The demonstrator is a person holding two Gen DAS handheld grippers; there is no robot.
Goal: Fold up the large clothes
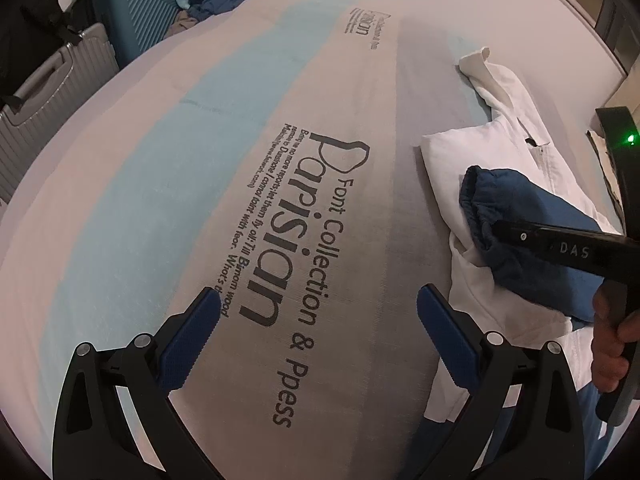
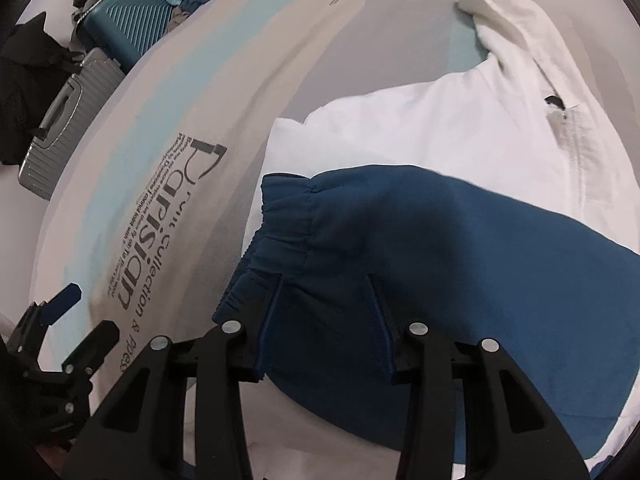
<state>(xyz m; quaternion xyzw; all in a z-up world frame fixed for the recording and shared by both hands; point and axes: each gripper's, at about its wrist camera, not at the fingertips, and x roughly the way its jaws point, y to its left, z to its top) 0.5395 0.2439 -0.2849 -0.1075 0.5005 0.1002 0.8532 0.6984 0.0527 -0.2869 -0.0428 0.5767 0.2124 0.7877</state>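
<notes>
Blue sleeve [image 2: 440, 240] lies crosswise over the white garment [image 2: 420, 128], cuff leftward.

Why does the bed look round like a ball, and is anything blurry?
Left wrist view: the fisheye lens bulges the printed bedsheet, with dark corners and sharp lettering. Right wrist view: same bulge; the blue garment and white garment look smeared, and the lettering is soft.

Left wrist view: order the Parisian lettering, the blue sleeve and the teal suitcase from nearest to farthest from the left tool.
1. Parisian lettering, just ahead of the left tool.
2. Blue sleeve, right, on the white garment.
3. Teal suitcase, far upper left.
</notes>
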